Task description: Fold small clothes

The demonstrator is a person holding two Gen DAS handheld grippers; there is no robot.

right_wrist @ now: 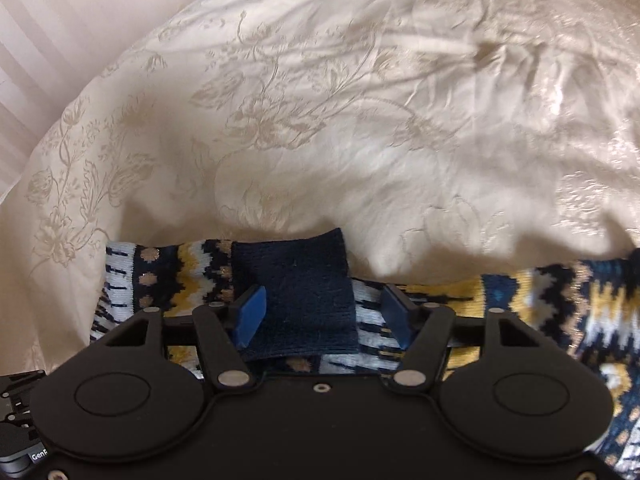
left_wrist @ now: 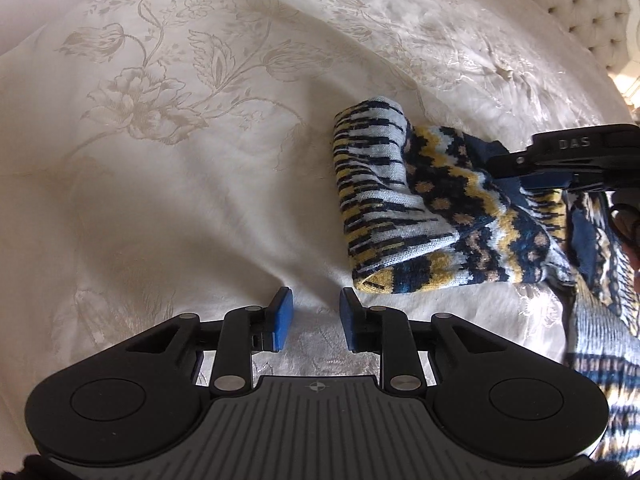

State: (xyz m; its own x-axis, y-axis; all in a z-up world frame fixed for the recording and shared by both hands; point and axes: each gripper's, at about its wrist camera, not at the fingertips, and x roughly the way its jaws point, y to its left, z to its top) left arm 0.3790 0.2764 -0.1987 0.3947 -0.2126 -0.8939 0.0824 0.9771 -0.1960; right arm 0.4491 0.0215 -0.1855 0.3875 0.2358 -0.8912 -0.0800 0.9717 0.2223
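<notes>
A patterned knit sock (left_wrist: pixel 420 200) in navy, yellow and pale blue lies folded over on the cream bedspread, right of centre in the left wrist view. My left gripper (left_wrist: pixel 315 320) is open and empty, just left of and below the sock's near corner. My right gripper (left_wrist: pixel 532 172) reaches in from the right over the sock's navy cuff. In the right wrist view the right gripper (right_wrist: pixel 326 314) is open, its blue pads (right_wrist: pixel 250 312) on either side of the navy cuff (right_wrist: pixel 294 296), not pinching it. A second patterned sock (right_wrist: pixel 560 312) lies to the right.
The cream floral bedspread (left_wrist: pixel 160 160) is wrinkled and covers the whole bed. A tufted cream headboard (left_wrist: pixel 588 8) stands at the far right. A striped wall or curtain (right_wrist: pixel 52 32) shows at the far left of the right wrist view.
</notes>
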